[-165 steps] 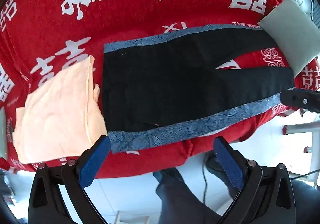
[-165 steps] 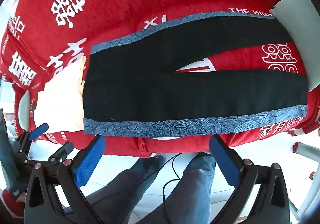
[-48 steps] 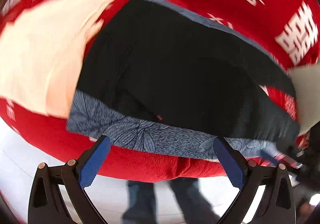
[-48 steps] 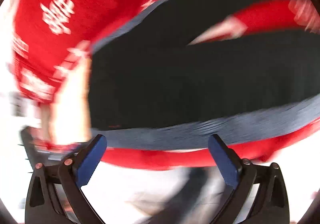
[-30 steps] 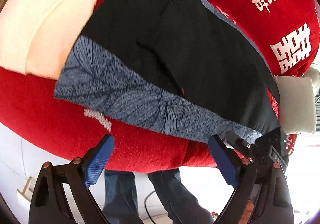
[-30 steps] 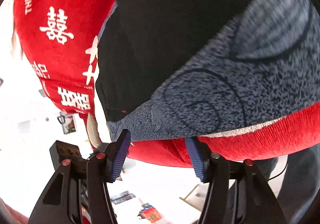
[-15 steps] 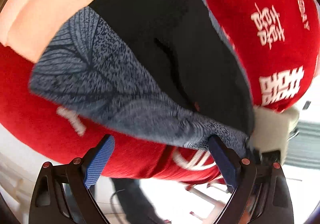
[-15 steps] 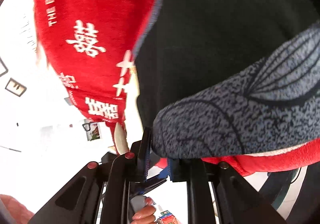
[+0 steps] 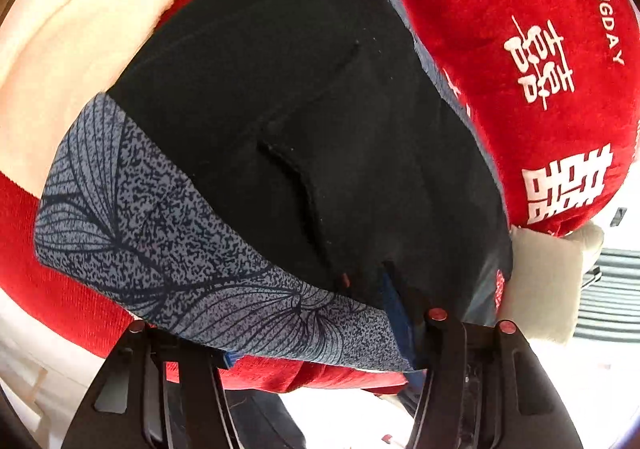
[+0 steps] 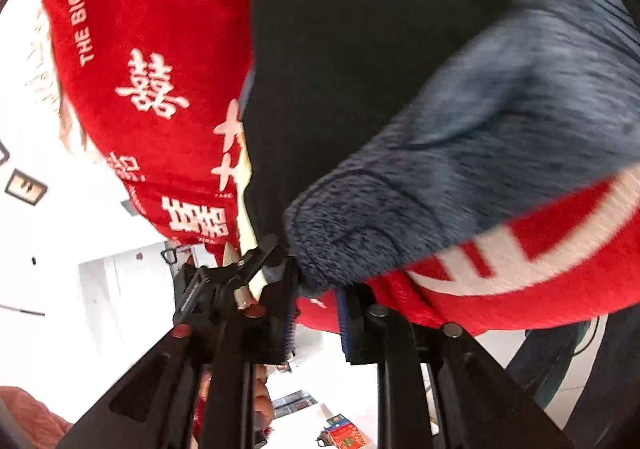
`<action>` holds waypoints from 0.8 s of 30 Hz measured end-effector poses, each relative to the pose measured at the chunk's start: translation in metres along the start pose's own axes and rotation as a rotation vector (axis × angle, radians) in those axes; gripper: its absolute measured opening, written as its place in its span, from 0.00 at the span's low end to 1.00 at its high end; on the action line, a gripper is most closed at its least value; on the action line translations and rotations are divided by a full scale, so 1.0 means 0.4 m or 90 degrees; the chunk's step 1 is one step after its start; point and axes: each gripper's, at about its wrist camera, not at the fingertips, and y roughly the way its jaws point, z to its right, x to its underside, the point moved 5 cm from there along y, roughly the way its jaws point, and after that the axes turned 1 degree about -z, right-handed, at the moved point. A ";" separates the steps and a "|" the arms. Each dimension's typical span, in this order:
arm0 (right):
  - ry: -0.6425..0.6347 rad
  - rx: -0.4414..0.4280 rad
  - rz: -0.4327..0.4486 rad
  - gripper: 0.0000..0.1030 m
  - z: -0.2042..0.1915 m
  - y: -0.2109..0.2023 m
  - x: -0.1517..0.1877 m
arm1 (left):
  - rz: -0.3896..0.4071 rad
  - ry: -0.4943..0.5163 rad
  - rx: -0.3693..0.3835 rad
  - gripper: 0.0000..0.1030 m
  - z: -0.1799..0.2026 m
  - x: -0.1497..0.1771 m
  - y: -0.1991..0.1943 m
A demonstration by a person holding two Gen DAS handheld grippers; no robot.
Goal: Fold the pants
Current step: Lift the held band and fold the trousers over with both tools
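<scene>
While both of my grippers sit at the near edge of the bed, this is how things stand.

Surface: a red blanket [image 9: 560, 29] with white characters covers the bed, and the garment lies spread on top of it.

Pants: black pants [image 9: 300, 97] with a blue-grey leaf-print side stripe [image 9: 152, 233] lie flat, the stripe running along the edge nearest me.

Left gripper: my left gripper [image 9: 320, 345] has its jaws drawn in around the stripe at the waist end; one blue pad [image 9: 394, 309] shows against the cloth, the other is mostly hidden beneath it, so I judge it pinching the pants.

Right gripper: my right gripper [image 10: 316, 313] has its two pads brought near together on the rounded corner of the same stripe [image 10: 460, 169], further along the leg. This view is blurred, but the fabric enters between the pads, so I judge it gripping.

Nearby: a folded peach cloth [image 9: 80, 29] lies touching the waist end, and a pale cushion [image 9: 548, 281] sits at the far leg end.

Step in hand: I judge this the start of the first fold, with the near edge taken at two points.

Next move: lift both points together and carry the near leg over onto the far leg, keeping the edge taut so it lands aligned and unwrinkled.
</scene>
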 end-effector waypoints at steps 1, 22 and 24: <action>0.005 0.011 0.013 0.52 0.014 -0.014 -0.004 | 0.000 0.002 -0.001 0.57 0.003 -0.001 -0.002; 0.080 -0.040 0.160 0.07 0.026 -0.191 -0.040 | -0.029 0.087 -0.007 0.19 0.091 -0.030 -0.075; 0.066 0.000 0.120 0.35 0.040 -0.173 -0.027 | -0.029 0.082 -0.003 0.19 0.092 -0.033 -0.081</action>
